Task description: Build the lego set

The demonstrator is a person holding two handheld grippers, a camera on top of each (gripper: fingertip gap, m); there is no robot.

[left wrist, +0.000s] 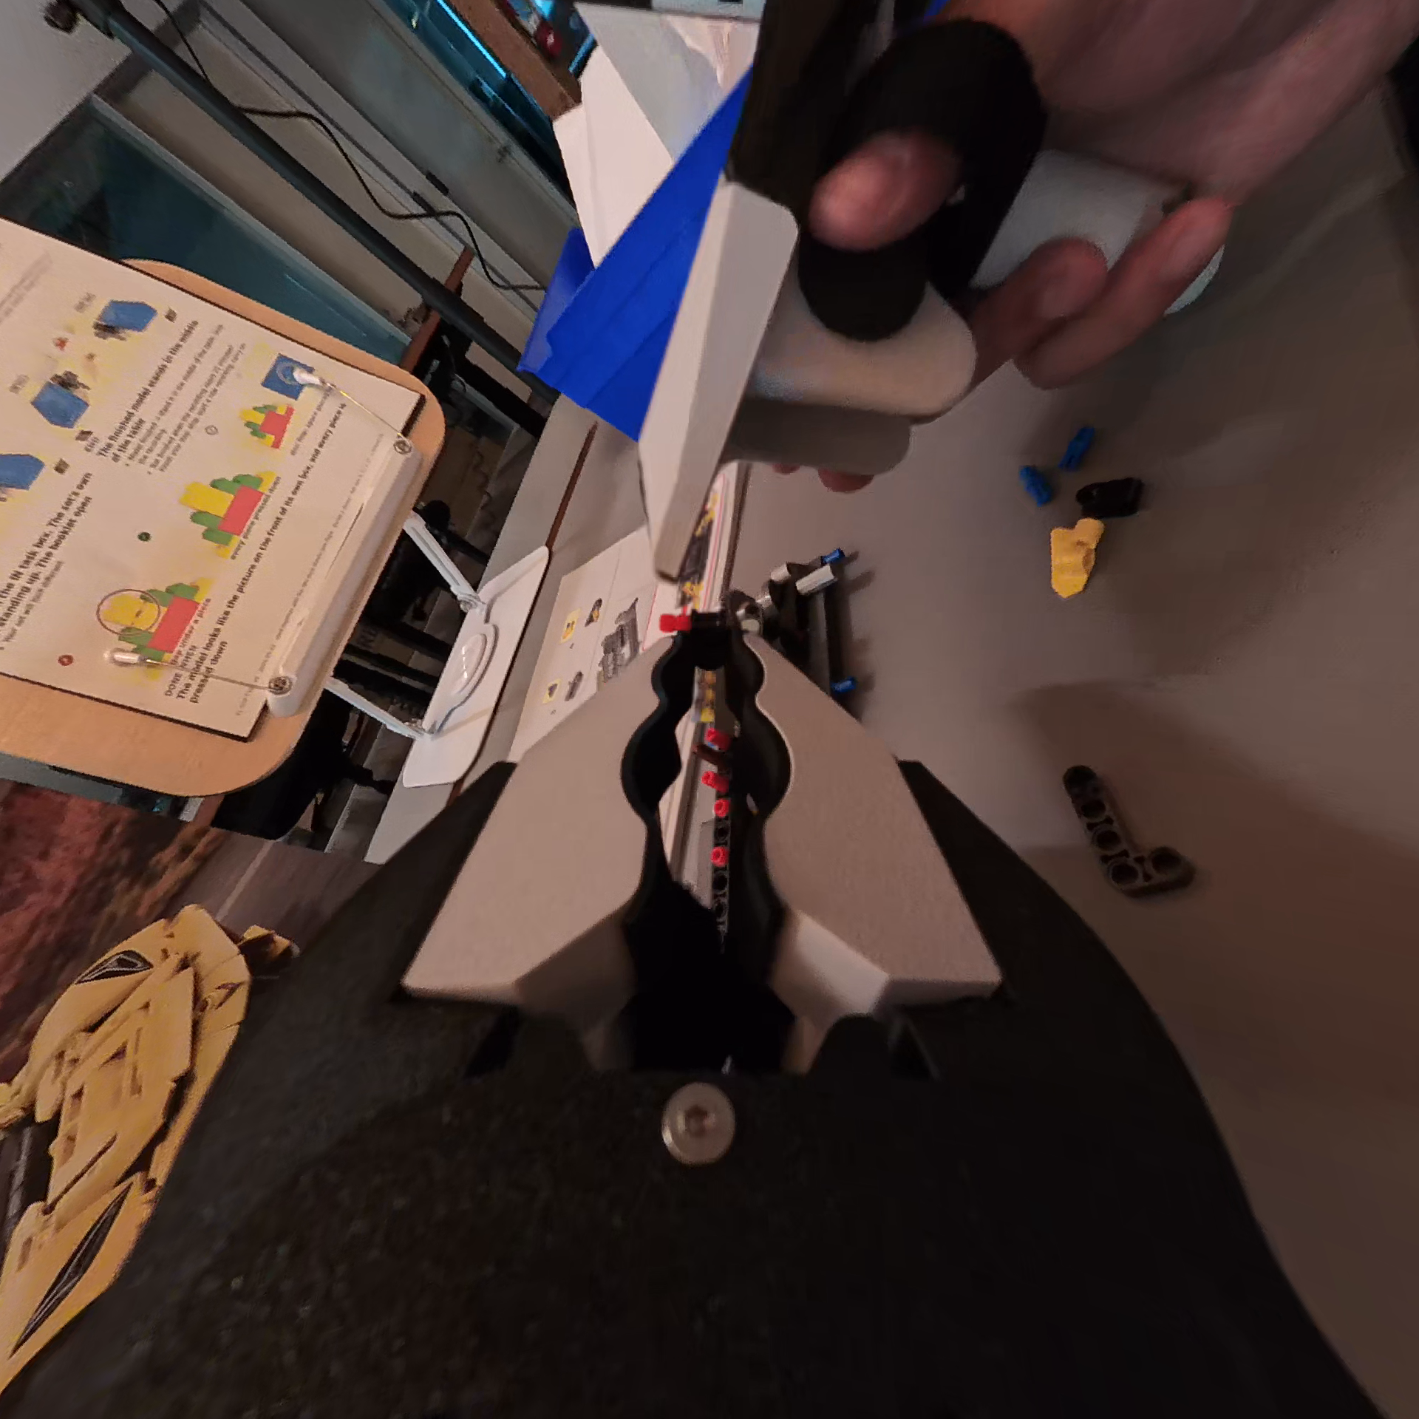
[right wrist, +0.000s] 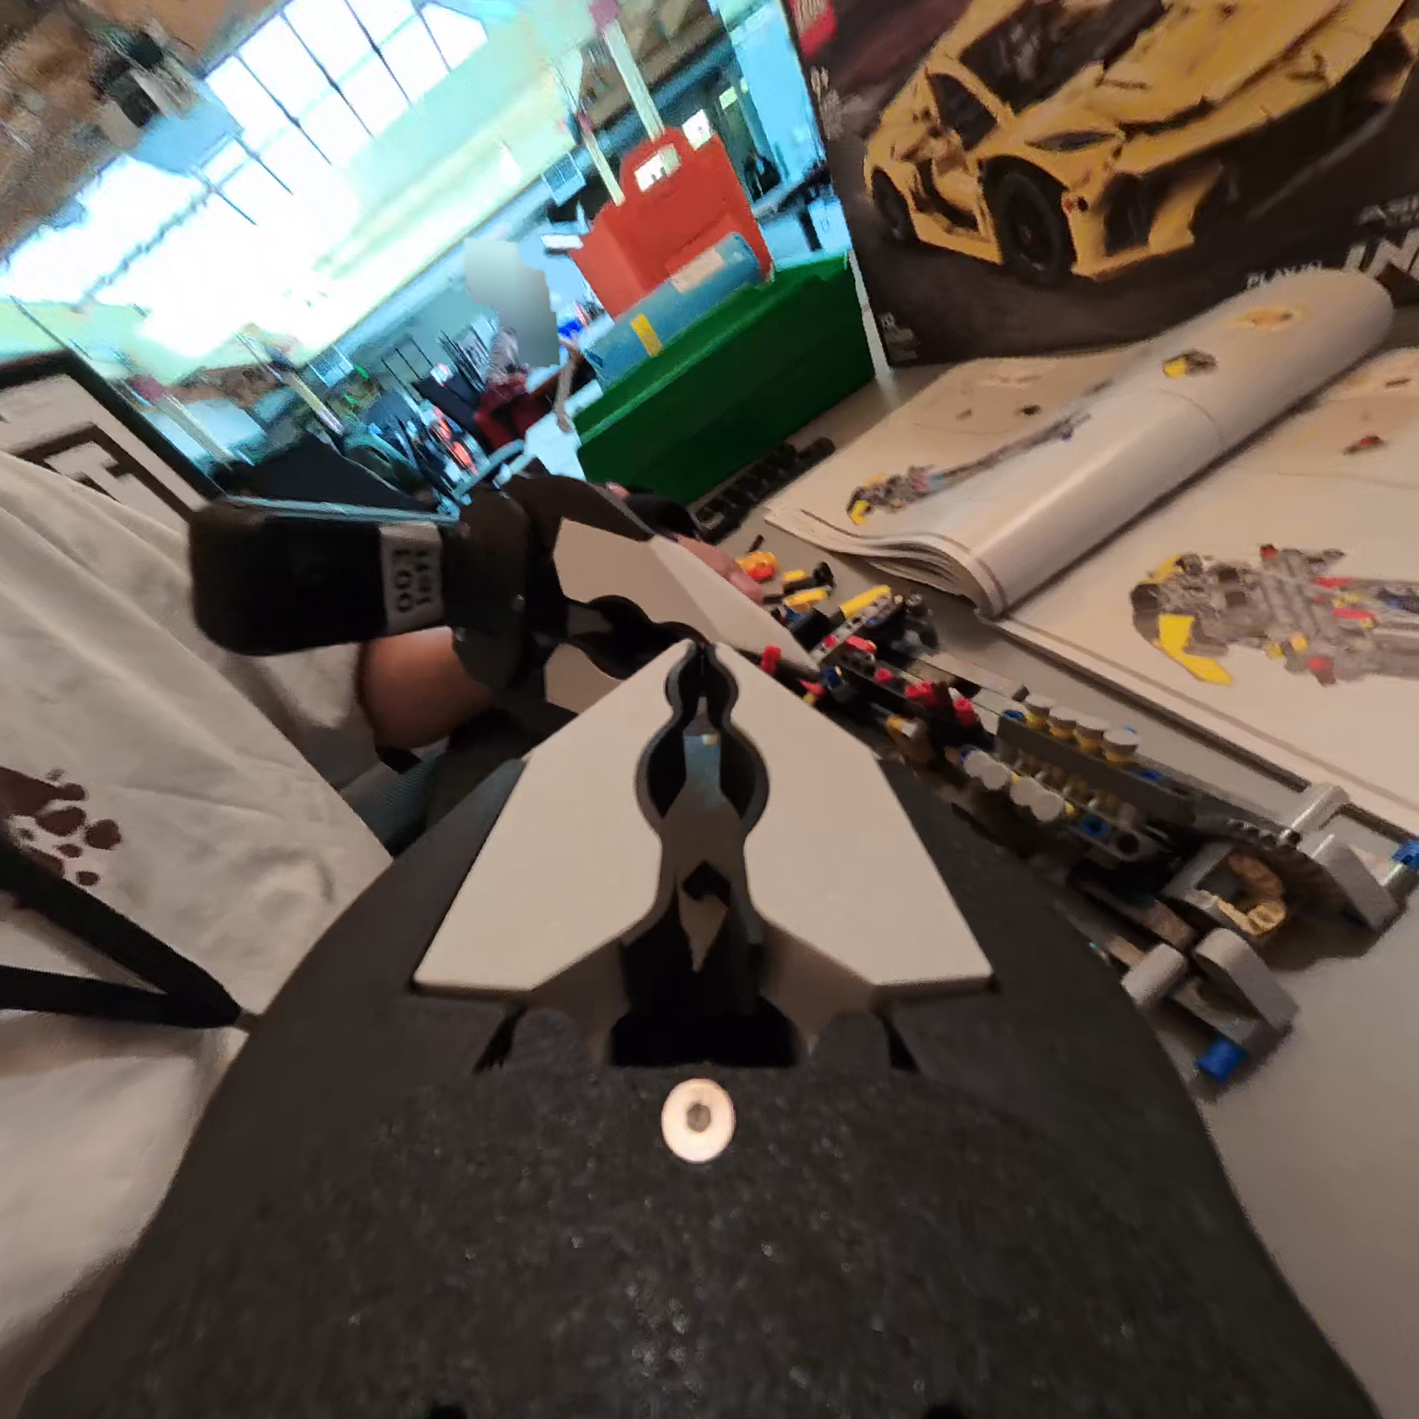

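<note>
My left gripper is shut on a small black piece with a red pin at the near end of the long lego model. The model's black beam with red pins shows between the left fingers. In the right wrist view the left gripper reaches the model's end beside a red pin. My right gripper is shut, pads touching, just in front of the left one. In the left wrist view it hangs above in a hand, its fingers pointing down at the model.
Loose pieces lie on the grey table: a yellow piece, a black piece, blue pins and a dark L-shaped beam. An open instruction booklet, the set's box and a green bin stand behind. Both grippers' tips are close together, under 4 cm apart.
</note>
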